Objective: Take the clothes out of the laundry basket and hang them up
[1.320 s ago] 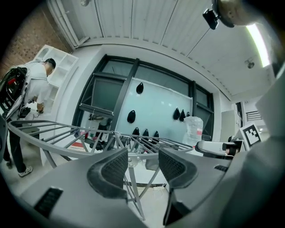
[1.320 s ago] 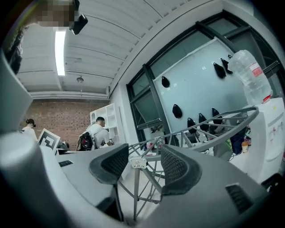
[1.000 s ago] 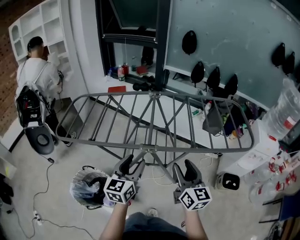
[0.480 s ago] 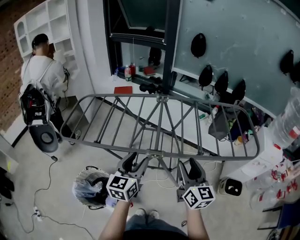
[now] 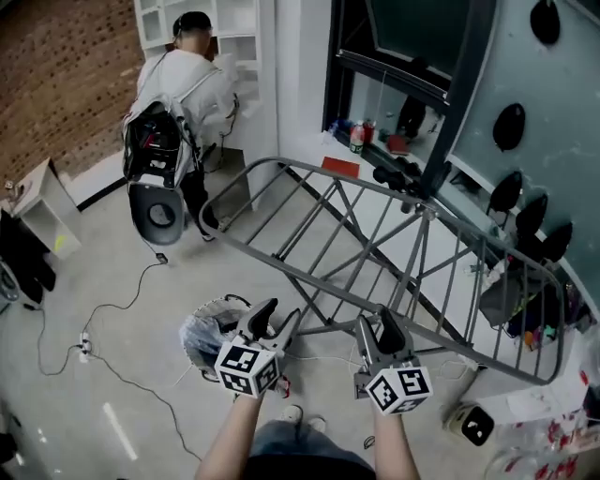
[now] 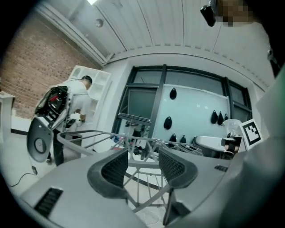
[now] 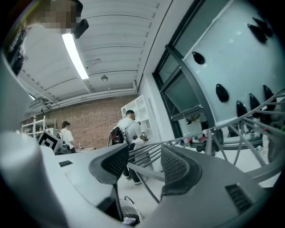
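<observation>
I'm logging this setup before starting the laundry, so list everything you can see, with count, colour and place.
drying rack: one, grey metal, unfolded mid-floor
laundry basket: one, pale, on floor, clothes inside
person: one, white top, at white shelves
bottles: a few, mixed colours, by window
oval pads: several, black, on glass wall
left gripper: one, grey, open, empty
right gripper: one, grey, open, empty

front: drying rack (image 5: 309, 274) bars block | below left: laundry basket (image 5: 208, 328) | far left: floor (image 5: 103, 366) open
</observation>
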Motion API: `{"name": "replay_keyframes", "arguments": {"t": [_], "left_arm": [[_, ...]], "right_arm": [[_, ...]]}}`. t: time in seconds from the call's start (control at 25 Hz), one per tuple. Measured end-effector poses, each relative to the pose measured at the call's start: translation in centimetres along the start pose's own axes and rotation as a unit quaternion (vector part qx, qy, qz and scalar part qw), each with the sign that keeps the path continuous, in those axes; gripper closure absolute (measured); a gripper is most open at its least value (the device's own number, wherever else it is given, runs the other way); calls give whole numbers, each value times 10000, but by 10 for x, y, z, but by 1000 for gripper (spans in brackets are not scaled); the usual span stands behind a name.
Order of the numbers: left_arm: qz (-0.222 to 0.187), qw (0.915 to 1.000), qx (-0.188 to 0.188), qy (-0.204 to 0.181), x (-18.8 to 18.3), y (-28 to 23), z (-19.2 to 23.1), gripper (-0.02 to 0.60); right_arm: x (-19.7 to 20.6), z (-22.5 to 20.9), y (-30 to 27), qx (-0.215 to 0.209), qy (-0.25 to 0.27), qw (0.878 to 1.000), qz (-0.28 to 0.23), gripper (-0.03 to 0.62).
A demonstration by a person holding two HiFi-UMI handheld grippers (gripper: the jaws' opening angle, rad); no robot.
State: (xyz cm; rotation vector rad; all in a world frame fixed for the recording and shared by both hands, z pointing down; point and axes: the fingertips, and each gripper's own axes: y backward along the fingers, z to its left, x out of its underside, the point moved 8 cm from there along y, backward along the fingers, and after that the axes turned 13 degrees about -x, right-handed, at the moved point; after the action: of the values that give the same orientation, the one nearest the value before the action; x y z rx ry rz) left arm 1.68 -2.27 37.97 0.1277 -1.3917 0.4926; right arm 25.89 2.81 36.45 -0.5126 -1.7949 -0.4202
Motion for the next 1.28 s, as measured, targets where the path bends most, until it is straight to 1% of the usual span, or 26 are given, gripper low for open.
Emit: {"name": "replay_keyframes", "arguments": {"t": [0.08,0.2,0.32,0.4,0.56,0.72,0.84,1.0,1.16,1.28], "left_arm": [[10,9993,-370,103,5,16,30,370],[53,9960,-851,267,13,42,75,370],[169,9890,-1386,495,29,70,104,370],[260,9848,-1613,593,41,79,119,370],[506,9794,-1846,642,70,84,148,371],[863,9733,-2006,703,117,82,171,370],[1060,9693,-2079,780,161,66,189,370],[1370,9646,-2077,875,229,49,207,370],[1628,9580,-2117,1045,294,45,212,370],[1834,9508,-2186,1210,341,42,214,370]], "right_arm": [[10,18,-28,-373,-38,9992,144,384],[26,52,-69,-780,-129,9960,406,384],[48,78,-98,-1290,-236,9884,764,384],[64,89,-113,-1528,-261,9828,1000,384],[104,99,-142,-1830,-231,9709,1527,384],[159,98,-159,-2040,-252,9555,2114,384],[210,88,-176,-2139,-253,9452,2454,383],[283,79,-189,-2251,-190,9304,2888,384],[358,72,-184,-2256,-169,9134,3386,384],[413,62,-178,-2213,-138,9004,3744,383]]}}
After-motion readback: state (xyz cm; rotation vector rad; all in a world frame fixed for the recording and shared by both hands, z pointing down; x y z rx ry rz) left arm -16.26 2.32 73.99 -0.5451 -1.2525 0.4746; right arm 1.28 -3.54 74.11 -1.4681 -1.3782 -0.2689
